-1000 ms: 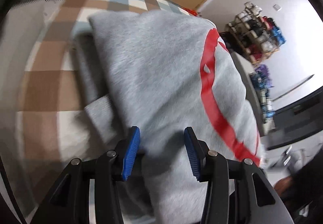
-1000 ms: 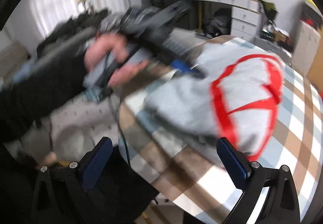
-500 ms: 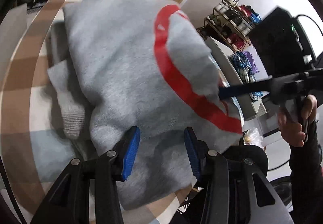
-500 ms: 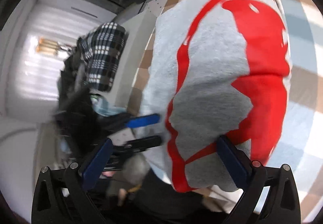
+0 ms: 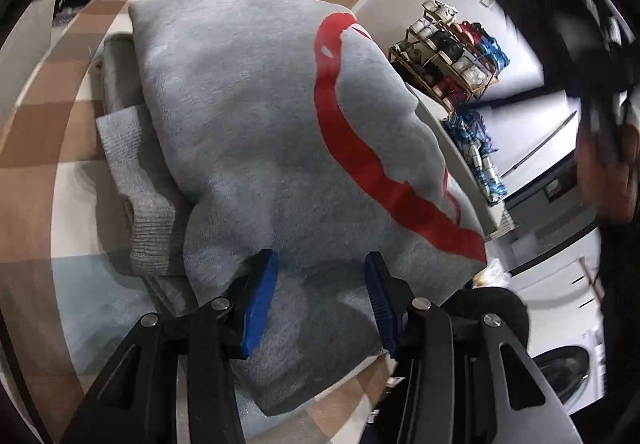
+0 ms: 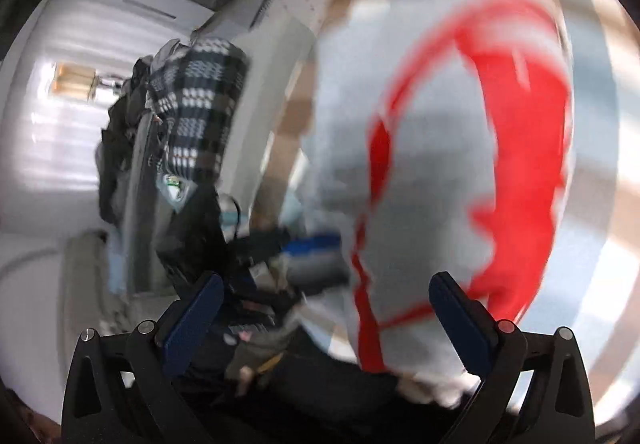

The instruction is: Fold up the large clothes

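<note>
A grey sweatshirt (image 5: 256, 115) with a red print lies folded in a thick bundle on the checked tablecloth (image 5: 36, 131); a ribbed cuff (image 5: 154, 228) sticks out at its left. My left gripper (image 5: 320, 296) sits at the bundle's near edge, its blue pads part open with a fold of grey cloth between them, not pinched. The right wrist view is blurred: the sweatshirt (image 6: 424, 171) fills it, and my right gripper (image 6: 324, 316) is wide open and empty above the near edge. The left gripper's blue pad (image 6: 316, 244) shows there beside the cloth.
The table edge runs just below the bundle (image 5: 344, 400). A shelf of spools (image 5: 452, 51) and white cabinets stand beyond. A checked garment (image 6: 196, 111) hangs over a chair at the left. The person's hand (image 5: 616, 179) is at the far right.
My left gripper has moved closer in on the bundle's near edge. My right gripper has swung away over the sweatshirt, and its view is now blurred by motion.
</note>
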The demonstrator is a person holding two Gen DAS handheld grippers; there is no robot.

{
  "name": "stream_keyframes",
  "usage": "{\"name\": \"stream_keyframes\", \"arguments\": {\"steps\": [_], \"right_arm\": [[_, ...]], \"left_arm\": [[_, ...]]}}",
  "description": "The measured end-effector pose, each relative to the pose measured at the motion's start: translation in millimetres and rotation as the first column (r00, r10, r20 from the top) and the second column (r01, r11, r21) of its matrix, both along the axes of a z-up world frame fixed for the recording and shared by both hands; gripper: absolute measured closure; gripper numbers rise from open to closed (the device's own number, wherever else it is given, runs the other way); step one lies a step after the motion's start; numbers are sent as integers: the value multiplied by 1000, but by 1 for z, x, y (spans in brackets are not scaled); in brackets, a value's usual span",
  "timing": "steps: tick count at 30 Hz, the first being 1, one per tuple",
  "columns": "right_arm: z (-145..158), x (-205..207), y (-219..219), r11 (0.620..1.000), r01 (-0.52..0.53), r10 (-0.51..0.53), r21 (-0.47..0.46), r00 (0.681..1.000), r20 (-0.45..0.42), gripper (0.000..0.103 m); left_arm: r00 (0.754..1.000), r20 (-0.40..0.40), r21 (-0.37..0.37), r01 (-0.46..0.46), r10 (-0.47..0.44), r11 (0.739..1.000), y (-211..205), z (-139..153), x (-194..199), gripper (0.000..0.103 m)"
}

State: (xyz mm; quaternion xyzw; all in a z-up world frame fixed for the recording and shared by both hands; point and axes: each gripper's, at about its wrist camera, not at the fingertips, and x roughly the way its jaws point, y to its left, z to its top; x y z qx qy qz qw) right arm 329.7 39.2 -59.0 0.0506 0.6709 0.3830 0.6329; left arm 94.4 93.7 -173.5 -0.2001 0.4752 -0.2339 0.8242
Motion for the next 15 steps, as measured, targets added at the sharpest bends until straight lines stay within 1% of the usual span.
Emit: {"name": "stream_keyframes", "arguments": {"steps": [1,2,3,4,5,6,7,9,11,12,14,15], "right_arm": [[9,7,2,998,-14,17,-58,998,52,0],[11,13,8,992,-15,27,-121,995,99,0],[13,24,21,968,2,49,-250,979,196,0],[12,31,30,938,17,80,-346,961,264,0],[8,39,41,899,29,125,-438,940,319,0],[1,47,50,868,32,163,-495,924,345,0],[-12,57,62,835,18,208,-550,915,347,0],[-28,69,71,802,10,238,-598,911,336,0],[-58,80,76,760,1,253,-650,921,297,0],[-69,83,74,748,-13,258,-663,927,273,0],[-82,88,72,755,-35,236,-655,946,222,0],[-87,93,69,768,-40,214,-639,957,198,0]], "left_arm": [[1000,13,24,3,-3,1000,-5,1,-3,64],[1000,29,54,6,-8,999,-9,2,-6,64],[999,39,75,7,-10,997,-13,3,-8,64],[999,46,96,5,-9,995,-15,5,-11,64],[999,47,102,2,-7,995,-16,4,-6,64],[999,47,103,-2,-2,995,-16,3,-3,64],[999,44,100,-8,4,995,-15,1,-2,64],[999,48,103,-7,2,995,-15,1,0,64],[998,59,109,7,-13,994,-15,1,-1,64],[998,60,112,10,-16,994,-15,-1,-2,64],[998,63,109,9,-16,994,-13,-3,-2,64],[998,66,113,5,-13,994,-14,-3,-2,64]]}}
